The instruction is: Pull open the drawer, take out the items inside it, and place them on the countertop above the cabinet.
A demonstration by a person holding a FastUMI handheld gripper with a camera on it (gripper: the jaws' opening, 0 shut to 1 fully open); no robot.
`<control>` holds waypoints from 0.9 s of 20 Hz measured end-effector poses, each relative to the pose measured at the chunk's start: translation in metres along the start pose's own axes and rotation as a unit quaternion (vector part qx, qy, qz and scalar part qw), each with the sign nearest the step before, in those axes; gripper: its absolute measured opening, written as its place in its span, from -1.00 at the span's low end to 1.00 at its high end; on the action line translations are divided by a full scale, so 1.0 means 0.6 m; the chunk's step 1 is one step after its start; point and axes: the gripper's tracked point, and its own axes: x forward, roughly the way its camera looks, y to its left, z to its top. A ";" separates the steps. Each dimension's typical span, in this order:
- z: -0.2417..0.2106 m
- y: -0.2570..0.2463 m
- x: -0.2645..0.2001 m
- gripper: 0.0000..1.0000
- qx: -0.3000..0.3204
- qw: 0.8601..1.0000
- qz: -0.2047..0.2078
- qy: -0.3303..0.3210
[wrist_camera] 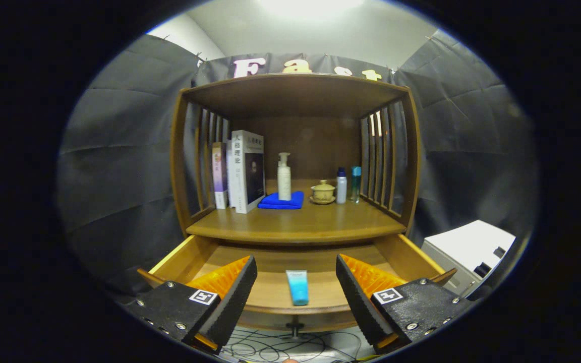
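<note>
The wooden drawer (396,252) under the cabinet is pulled out toward me. A small blue tube (297,287) lies flat on the drawer's floor near its front wall, between my two fingers and a little beyond them. My gripper (296,275) hangs above the drawer's front, open wide, with nothing between the fingers. The drawer's knob (295,330) sticks out below the front wall. Above the drawer runs the wooden countertop (295,224) of the cabinet.
On the countertop stand books (242,171) at the left, a white pump bottle (284,176) on a folded blue cloth (282,200), a lidded tea cup (323,192) and two slim bottles (348,185). Slatted sides and a roof enclose it. A white box (469,249) sits right.
</note>
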 end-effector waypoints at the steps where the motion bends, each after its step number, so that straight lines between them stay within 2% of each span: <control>1: 0.010 -0.002 0.011 0.92 0.002 1.000 -0.003 0.008; 5: 0.031 -0.014 0.059 0.93 0.040 0.998 -0.016 0.040; 11: -0.001 -0.023 0.123 0.93 0.067 0.988 -0.040 0.132; 14: -0.033 -0.019 0.151 0.92 0.078 0.979 -0.045 0.180; 18: -0.106 -0.011 0.176 0.91 0.060 0.959 -0.049 0.272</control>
